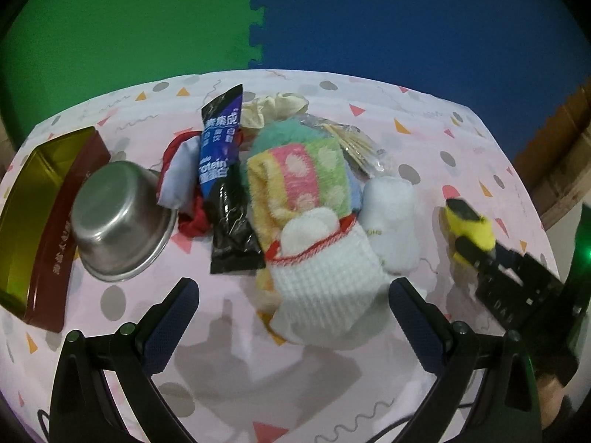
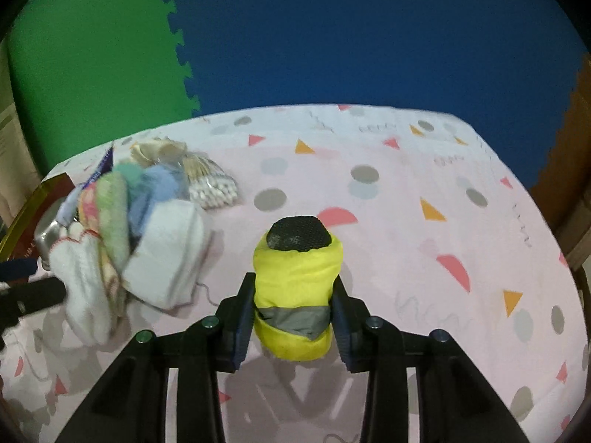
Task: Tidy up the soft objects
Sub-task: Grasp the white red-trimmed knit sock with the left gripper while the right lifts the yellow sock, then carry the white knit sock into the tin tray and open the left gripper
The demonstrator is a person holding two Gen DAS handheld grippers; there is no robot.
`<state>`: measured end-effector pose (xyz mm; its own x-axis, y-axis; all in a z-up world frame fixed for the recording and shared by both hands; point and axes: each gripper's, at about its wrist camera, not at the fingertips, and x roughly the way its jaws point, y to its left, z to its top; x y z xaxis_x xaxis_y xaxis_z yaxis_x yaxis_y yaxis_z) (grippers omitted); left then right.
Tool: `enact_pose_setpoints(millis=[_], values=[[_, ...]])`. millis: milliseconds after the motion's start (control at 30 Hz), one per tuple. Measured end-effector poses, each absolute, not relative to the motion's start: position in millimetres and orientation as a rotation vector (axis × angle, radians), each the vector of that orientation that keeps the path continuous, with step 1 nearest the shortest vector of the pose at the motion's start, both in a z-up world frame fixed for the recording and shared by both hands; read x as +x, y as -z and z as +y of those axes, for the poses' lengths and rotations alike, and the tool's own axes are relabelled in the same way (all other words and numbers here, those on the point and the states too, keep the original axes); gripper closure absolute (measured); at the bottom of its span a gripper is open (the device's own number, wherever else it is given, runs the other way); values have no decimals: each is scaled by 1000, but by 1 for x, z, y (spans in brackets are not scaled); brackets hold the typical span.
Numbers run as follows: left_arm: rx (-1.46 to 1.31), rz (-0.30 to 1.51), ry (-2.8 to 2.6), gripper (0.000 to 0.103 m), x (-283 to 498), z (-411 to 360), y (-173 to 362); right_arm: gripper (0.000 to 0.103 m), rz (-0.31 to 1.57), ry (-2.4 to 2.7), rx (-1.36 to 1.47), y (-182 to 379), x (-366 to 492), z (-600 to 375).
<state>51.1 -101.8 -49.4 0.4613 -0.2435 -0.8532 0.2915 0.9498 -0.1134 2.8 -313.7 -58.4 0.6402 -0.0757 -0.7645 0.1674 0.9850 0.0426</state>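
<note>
Early stage: right claw (image 2: pixel 292 301) clamps the yellow roll (image 2: pixel 295 291), left claw (image 1: pixel 293 313) gapes empty before the unsorted soft pile (image 1: pixel 306 199) on the table (image 2: pixel 424 243).

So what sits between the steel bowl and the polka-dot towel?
In the left wrist view, a red-and-white cloth and a dark protein sachet lie between the steel bowl and the polka-dot towel.
</note>
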Motion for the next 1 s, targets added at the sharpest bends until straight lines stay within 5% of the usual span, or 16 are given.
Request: enact_pose_setpoints(millis=[367, 400, 467, 500, 633, 1000], values=[[41, 1087, 371, 5, 64, -115, 68, 65, 887, 114, 161, 75, 7, -317], [42, 1088, 378, 10, 63, -115, 69, 65, 887, 113, 162, 75, 7, -317], [39, 1104, 428, 50, 60, -116, 70, 64, 890, 113, 160, 76, 7, -316], [30, 1114, 457, 60, 59, -116, 71, 64, 890, 113, 159, 76, 7, -316], [40, 1089, 493, 76, 48, -116, 61, 63, 892, 112, 158, 76, 6, -316], [66, 1013, 570, 78, 30, -88, 20, 63, 895, 116, 148, 75, 6, -314]])
